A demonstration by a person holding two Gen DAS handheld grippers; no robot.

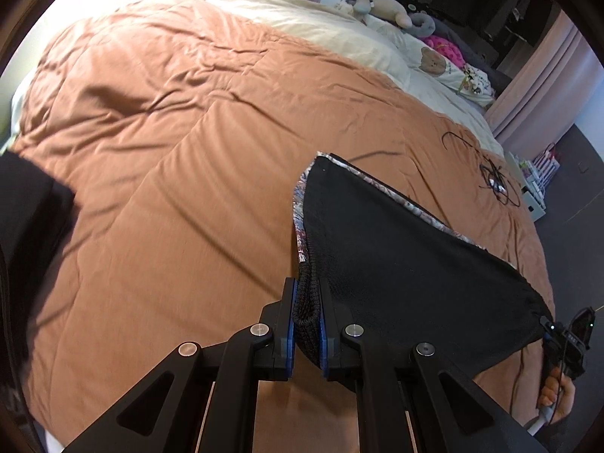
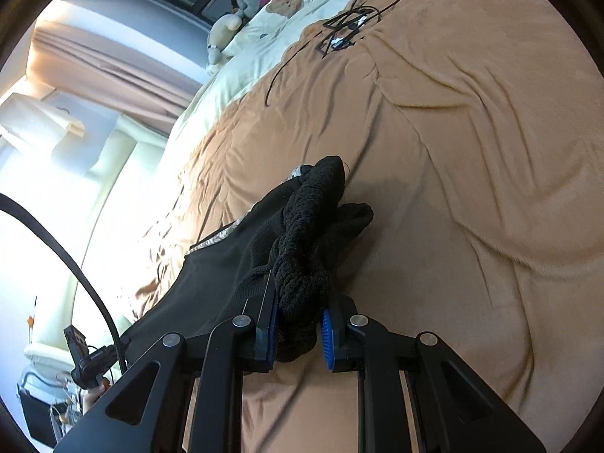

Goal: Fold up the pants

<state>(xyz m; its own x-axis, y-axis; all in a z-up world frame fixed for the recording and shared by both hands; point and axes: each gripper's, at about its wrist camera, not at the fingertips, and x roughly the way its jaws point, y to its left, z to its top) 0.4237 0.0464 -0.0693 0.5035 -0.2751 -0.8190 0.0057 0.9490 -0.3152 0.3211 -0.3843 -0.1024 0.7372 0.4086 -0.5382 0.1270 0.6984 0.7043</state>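
The black pants (image 1: 396, 249), with a patterned lining showing at the edge, hang stretched above the brown duvet between my two grippers. My left gripper (image 1: 306, 305) is shut on the ribbed waistband, which sits folded between its blue pads. In the right wrist view my right gripper (image 2: 300, 315) is shut on a bunched black knit part of the pants (image 2: 309, 234). The other gripper and the hand that holds it appear at the cloth's far corner (image 1: 562, 343). The left unit shows small at the lower left of the right wrist view (image 2: 88, 358).
A brown duvet (image 1: 170, 151) covers the bed. A tangle of black cable (image 1: 494, 181) lies near its right edge. Cream pillows and soft toys (image 1: 385, 7) sit at the head. Pink curtains and a dark floor lie beyond. A dark cloth (image 1: 30, 226) hangs at the left edge.
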